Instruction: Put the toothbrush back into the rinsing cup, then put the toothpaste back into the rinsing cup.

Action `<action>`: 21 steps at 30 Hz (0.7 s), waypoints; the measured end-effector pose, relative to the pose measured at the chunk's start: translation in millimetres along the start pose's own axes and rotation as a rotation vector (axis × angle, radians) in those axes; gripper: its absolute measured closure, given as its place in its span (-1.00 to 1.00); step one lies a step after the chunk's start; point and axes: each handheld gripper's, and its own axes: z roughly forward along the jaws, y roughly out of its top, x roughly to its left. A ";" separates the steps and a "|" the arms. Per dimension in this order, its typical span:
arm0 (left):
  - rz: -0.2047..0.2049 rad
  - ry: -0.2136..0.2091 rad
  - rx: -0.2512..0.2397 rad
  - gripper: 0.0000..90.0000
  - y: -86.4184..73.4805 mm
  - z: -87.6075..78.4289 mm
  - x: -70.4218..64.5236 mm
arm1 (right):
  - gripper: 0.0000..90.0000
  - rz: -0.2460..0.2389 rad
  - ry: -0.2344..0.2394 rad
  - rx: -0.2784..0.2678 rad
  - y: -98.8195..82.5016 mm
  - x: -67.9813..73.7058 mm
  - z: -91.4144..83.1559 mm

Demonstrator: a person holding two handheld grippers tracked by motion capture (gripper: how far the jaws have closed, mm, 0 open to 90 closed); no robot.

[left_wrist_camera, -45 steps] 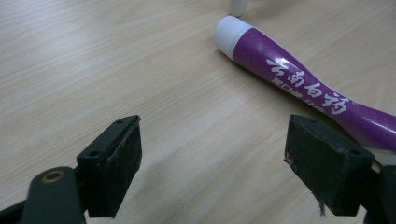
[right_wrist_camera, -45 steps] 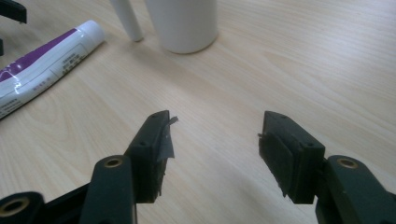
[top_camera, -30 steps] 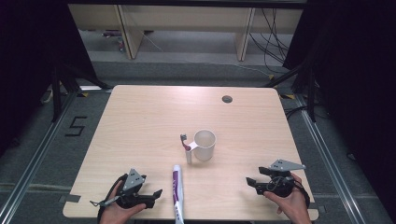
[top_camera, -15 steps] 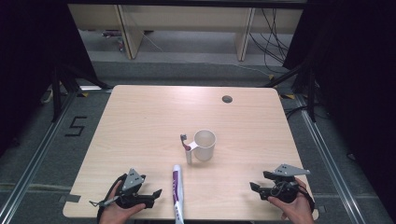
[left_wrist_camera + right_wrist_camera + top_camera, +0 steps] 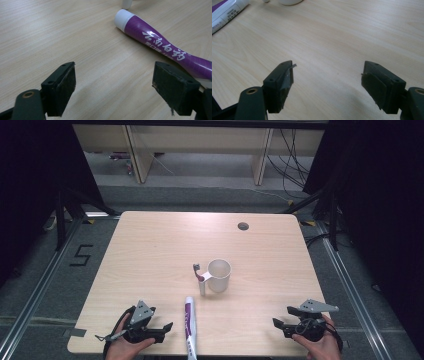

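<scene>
High view: both grippers rest low at the near edge of the wooden table point(image 5: 150, 250), one at each corner, with nothing in either. The left gripper point(image 5: 162, 330) has its jaws spread wide over bare wood, and just beside it, toward the table's middle, lies the purple toothpaste tube point(image 5: 189, 325), flat on its side with the white cap pointing away from the person. In the left gripper view the tube point(image 5: 160, 47) runs slantwise past the far jaw, close to it but, as far as the angle shows, not touching. That nearness suggests the left gripper is set up to take the tube, probably near its capped end, where the body is round and firm.

The right gripper point(image 5: 281, 325) also stands with jaws apart and empty, well off from the tube. Ahead of both, near the table's centre, a white mug point(image 5: 219, 275) stands upright with a toothbrush point(image 5: 199, 277) beside its handle; whether the brush leans on the mug or stands free is hard to tell. The mug's open mouth faces up, a likely place for the tube.
</scene>
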 end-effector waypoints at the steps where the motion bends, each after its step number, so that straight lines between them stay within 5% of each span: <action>1: -0.003 0.000 -0.001 -0.58 -0.2 0.0 0.0 | -0.41 0.008 -0.007 0.006 -0.7 0.5 -1.3; 2: -0.005 0.000 0.001 -0.58 -0.4 -0.1 0.0 | -0.41 0.040 0.009 0.008 -2.3 2.1 -1.6; 4: 0.007 0.003 0.006 -0.58 -0.5 -0.1 -0.1 | -0.42 -0.002 0.002 0.010 -4.3 -2.2 -1.9; 5: 0.017 0.000 0.004 -0.58 -0.1 -0.3 0.1 | -0.42 0.049 0.001 0.025 -5.8 1.4 -3.8; 6: 0.019 0.008 0.007 -0.58 1.1 -0.9 -0.8 | -0.42 0.024 0.003 0.024 -6.8 -0.5 -4.1; 14: 0.060 -0.056 -0.012 -0.58 4.4 -0.9 -8.4 | -0.45 0.043 -0.005 0.030 -17.6 -0.2 -14.7; 15: 0.062 -0.061 -0.019 -0.58 5.2 -0.8 -10.2 | -0.45 0.086 -0.008 0.041 -18.9 2.6 -16.8; 16: 0.082 -0.066 -0.013 -0.58 6.2 -1.7 -10.2 | -0.45 0.040 -0.012 0.025 -19.8 -1.0 -15.6; 17: 0.070 -0.064 -0.030 -0.58 7.0 -1.4 -12.6 | -0.45 0.080 -0.007 0.036 -20.8 1.7 -16.2; 21: 0.122 -0.066 -0.043 -0.55 12.0 -2.0 -11.6 | -0.45 0.020 -0.009 0.019 -21.8 -2.6 -16.8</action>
